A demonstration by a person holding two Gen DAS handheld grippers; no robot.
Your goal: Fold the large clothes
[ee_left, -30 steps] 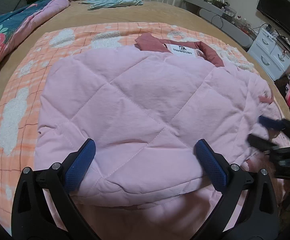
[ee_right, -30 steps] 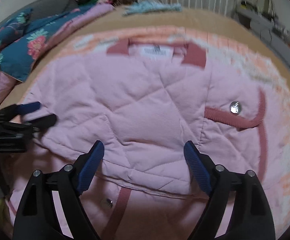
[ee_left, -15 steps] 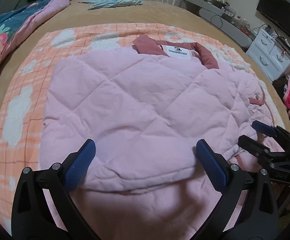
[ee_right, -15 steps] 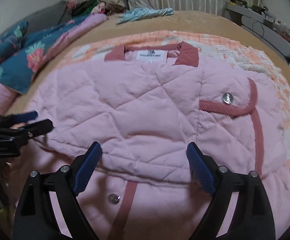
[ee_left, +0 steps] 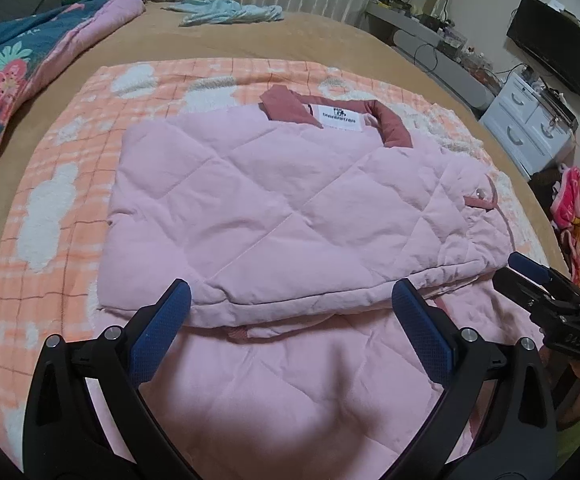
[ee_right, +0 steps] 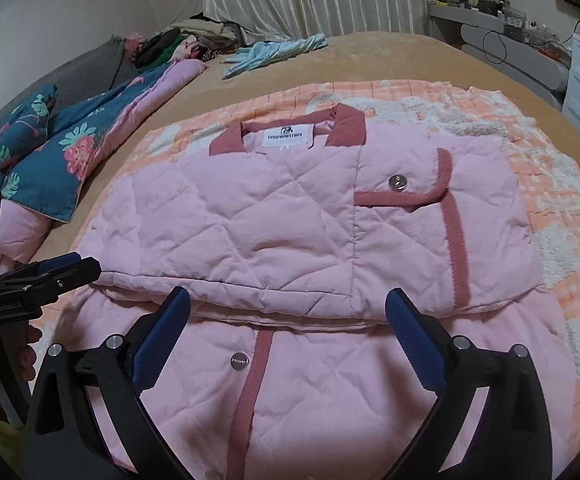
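Observation:
A pink quilted jacket (ee_left: 274, 216) with a dark pink collar and trim lies on an orange checked blanket (ee_left: 50, 208) on the bed. Its sides are folded over the middle, and the lower part lies flat nearest me. It also shows in the right wrist view (ee_right: 274, 224). My left gripper (ee_left: 290, 320) is open and empty, above the jacket's lower part near the fold edge. My right gripper (ee_right: 288, 320) is open and empty over the same area. Each gripper shows in the other's view: the right one (ee_left: 529, 276), the left one (ee_right: 62, 268).
A blue floral quilt (ee_right: 50, 152) lies at the bed's left side. A light blue garment (ee_left: 226, 10) lies at the far end of the tan bedspread (ee_left: 329, 44). White drawers (ee_left: 529, 128), a TV (ee_left: 553, 60) and a shelf stand on the right.
Both grippers have drawn back toward me and up from the jacket. More of the jacket's lower part and the blanket now shows. Both stay open.

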